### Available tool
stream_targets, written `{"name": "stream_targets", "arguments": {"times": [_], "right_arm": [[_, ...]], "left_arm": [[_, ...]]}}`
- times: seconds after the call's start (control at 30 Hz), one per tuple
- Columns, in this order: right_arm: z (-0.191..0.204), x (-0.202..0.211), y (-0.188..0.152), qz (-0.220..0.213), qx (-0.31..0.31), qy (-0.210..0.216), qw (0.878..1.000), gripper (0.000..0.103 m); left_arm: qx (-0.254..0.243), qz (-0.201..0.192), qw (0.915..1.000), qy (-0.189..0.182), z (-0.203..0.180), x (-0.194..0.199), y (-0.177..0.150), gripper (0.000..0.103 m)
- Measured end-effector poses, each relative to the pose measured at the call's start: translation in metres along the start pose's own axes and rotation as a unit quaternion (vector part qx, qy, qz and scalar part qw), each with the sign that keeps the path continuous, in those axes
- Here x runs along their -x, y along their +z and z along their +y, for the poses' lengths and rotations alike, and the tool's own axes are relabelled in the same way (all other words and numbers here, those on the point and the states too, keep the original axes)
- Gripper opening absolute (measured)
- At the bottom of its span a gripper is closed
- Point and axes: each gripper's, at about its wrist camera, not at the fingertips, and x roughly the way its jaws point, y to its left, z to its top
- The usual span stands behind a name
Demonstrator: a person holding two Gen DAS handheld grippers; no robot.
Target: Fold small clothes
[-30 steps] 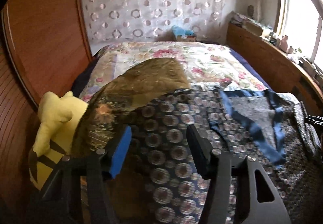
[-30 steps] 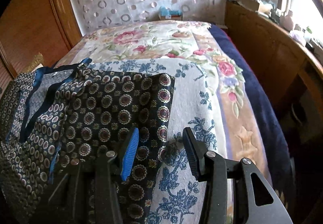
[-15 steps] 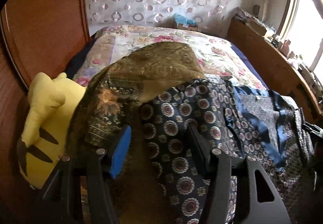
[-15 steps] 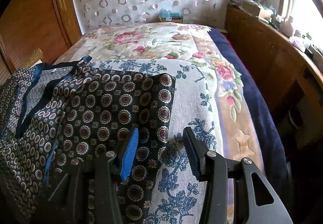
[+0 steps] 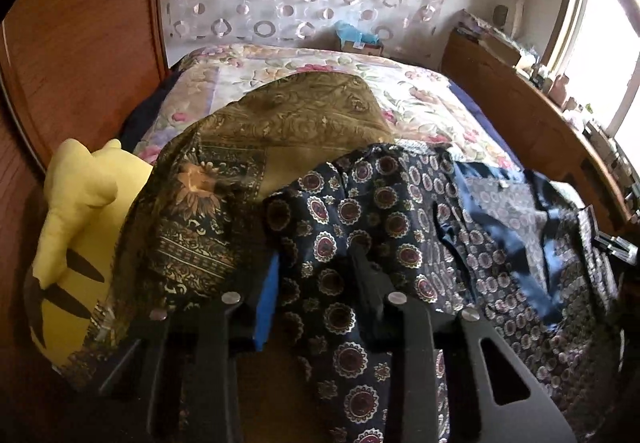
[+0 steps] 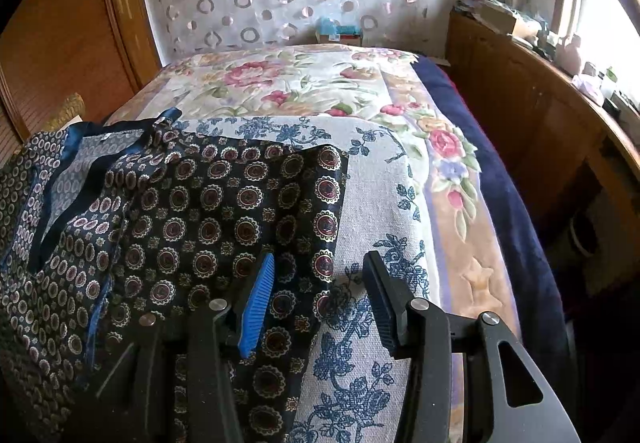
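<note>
A dark navy garment with round medallion print [image 5: 352, 227] lies spread on the bed; its blue-trimmed neck opening [image 5: 504, 203] faces up. My left gripper [image 5: 316, 271] is open, its fingers straddling the garment's left edge, close over the cloth. In the right wrist view the same garment [image 6: 208, 219] lies at left with its right edge near the middle. My right gripper [image 6: 320, 283] is open, straddling that right edge, blue pad [image 6: 256, 303] over the cloth.
An olive-gold patterned cloth [image 5: 280, 131] lies under the garment's left side, over a yellow plush toy [image 5: 76, 223]. A blue-flowered white cloth [image 6: 372, 211] sits on the floral bedspread [image 6: 304, 83]. Wooden headboard at left, wooden shelf [image 6: 532, 95] with clutter at right.
My left gripper has moved forward and down, closer onto the garment's left edge. My right gripper has barely moved.
</note>
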Motion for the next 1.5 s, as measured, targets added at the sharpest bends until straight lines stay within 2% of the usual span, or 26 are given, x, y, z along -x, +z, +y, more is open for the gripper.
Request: {"name": "stream_targets", "arguments": {"times": [0.13, 0.23, 0.27, 0.33, 0.4, 0.53, 0.6, 0.73, 0.9, 1.0, 1.17, 1.33, 1.5], "right_arm": [[0.001, -0.008, 0.013, 0.015, 0.017, 0.009, 1.000, 0.048], [0.001, -0.015, 0.023, 0.020, 0.027, 0.016, 0.999, 0.048], [0.001, -0.017, 0.025, 0.021, 0.028, 0.019, 0.999, 0.045], [0.003, -0.018, 0.027, 0.023, 0.035, 0.031, 0.999, 0.029], [0.008, -0.018, 0.028, 0.028, 0.047, 0.051, 0.997, 0.005], [0.017, -0.007, 0.024, 0.017, 0.062, 0.063, 0.996, 0.002], [0.015, 0.011, 0.025, -0.013, 0.058, 0.060, 0.996, 0.002], [0.010, 0.050, 0.038, -0.076, 0.048, 0.045, 0.995, 0.002], [0.008, 0.074, 0.059, -0.107, 0.068, -0.010, 0.992, 0.001], [0.003, 0.065, 0.069, -0.097, 0.066, -0.047, 0.992, 0.001], [0.008, 0.056, 0.059, -0.085, 0.064, -0.046, 0.993, 0.001], [0.018, 0.094, 0.032, -0.118, 0.068, -0.008, 0.991, 0.001], [0.002, 0.125, -0.006, -0.146, 0.060, 0.027, 0.987, 0.001]], "left_arm": [[-0.002, 0.001, 1.0000, 0.001, -0.001, -0.001, 0.000, 0.034], [-0.002, 0.001, 1.0000, -0.005, -0.003, 0.001, -0.001, 0.020], [-0.004, 0.000, 1.0000, -0.006, -0.005, 0.002, -0.001, 0.013], [-0.011, -0.005, 0.9999, -0.007, -0.008, 0.007, -0.001, 0.006], [-0.014, -0.018, 0.9997, -0.011, -0.012, 0.016, 0.000, 0.004], [-0.018, -0.061, 0.9979, -0.012, -0.019, 0.043, 0.003, 0.003], [-0.024, -0.073, 0.9970, 0.000, -0.023, 0.052, 0.008, 0.003], [-0.025, -0.110, 0.9936, 0.001, -0.029, 0.071, 0.022, 0.003], [-0.025, -0.139, 0.9900, 0.011, -0.030, 0.076, 0.041, 0.003], [-0.028, -0.143, 0.9891, 0.020, -0.030, 0.073, 0.047, 0.003], [-0.035, -0.155, 0.9872, 0.016, -0.034, 0.087, 0.029, 0.003], [-0.050, -0.180, 0.9823, 0.014, -0.041, 0.115, -0.002, 0.003], [-0.040, -0.190, 0.9810, 0.004, -0.035, 0.134, -0.042, 0.003]]}}
